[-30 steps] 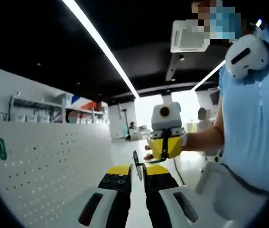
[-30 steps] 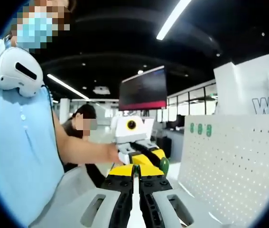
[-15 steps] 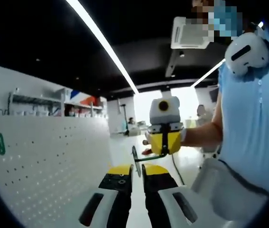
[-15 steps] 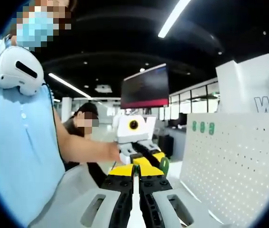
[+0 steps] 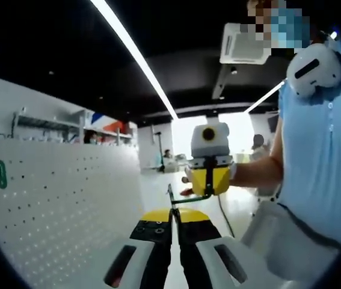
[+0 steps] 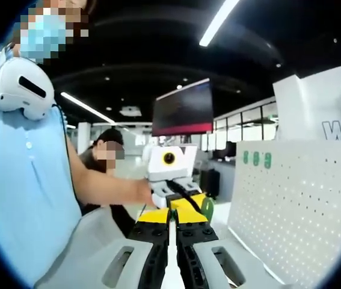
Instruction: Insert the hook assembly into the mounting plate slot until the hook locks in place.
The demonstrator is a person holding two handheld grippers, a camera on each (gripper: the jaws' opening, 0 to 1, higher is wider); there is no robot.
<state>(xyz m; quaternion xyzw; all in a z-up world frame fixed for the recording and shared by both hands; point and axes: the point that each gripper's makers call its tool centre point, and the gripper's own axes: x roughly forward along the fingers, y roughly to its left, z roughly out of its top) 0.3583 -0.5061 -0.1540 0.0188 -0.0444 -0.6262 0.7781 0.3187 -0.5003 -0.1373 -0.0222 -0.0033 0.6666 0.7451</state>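
In the left gripper view my left gripper (image 5: 172, 218) has its yellow-tipped jaws shut on a thin mounting plate (image 5: 171, 201) seen edge-on. Facing it, my right gripper (image 5: 210, 188) is held by a person's hand and grips a dark wire hook (image 5: 189, 198) that reaches the plate's top. In the right gripper view my right gripper (image 6: 171, 218) is shut, with a thin sliver of the hook between its tips. Just beyond it the left gripper (image 6: 182, 201) carries the green plate (image 6: 207, 208), which sticks out to the right of its jaws.
A white pegboard (image 5: 56, 205) stands close on the left, with green tabs (image 5: 0, 173) on it; it shows as the pegboard (image 6: 296, 211) on the right. The person in a light blue shirt (image 5: 320, 156) holds both grippers. A dark monitor (image 6: 182, 111) hangs behind.
The left gripper's jaws have closed from a clear gap to nearly touching around the plate. The right gripper with the hook has drifted slightly closer to the plate's top.
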